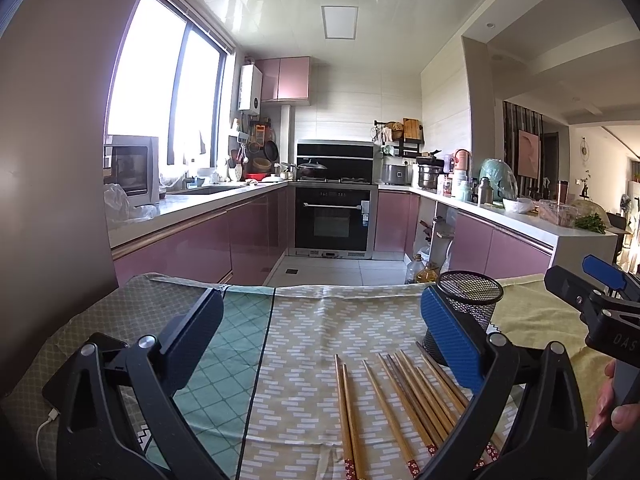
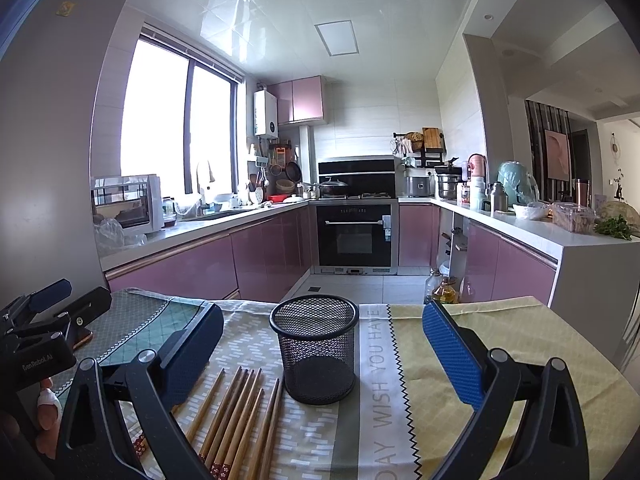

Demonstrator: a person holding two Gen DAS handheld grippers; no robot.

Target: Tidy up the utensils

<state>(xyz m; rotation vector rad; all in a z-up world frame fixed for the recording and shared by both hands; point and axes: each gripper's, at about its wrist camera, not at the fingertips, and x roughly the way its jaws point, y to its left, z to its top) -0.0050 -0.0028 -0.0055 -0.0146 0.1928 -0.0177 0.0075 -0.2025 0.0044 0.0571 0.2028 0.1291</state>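
Right wrist view: tablecloth [image 2: 380, 360] reads "WISH YOU HAVE"; both tools released.

A U-shaped kitchen with glossy pink cabinets [image 2: 192, 264] and white counters [image 2: 532, 236] runs to a black built-in oven [image 2: 354, 236] at the far wall. Daylight pours through a large window [image 2: 176, 128] on the left, above a sink and a small white oven [image 2: 128, 204]. White tiles cover the floor [image 2: 360, 286], and a flat light panel [image 2: 336, 38] sits in the glossy ceiling.
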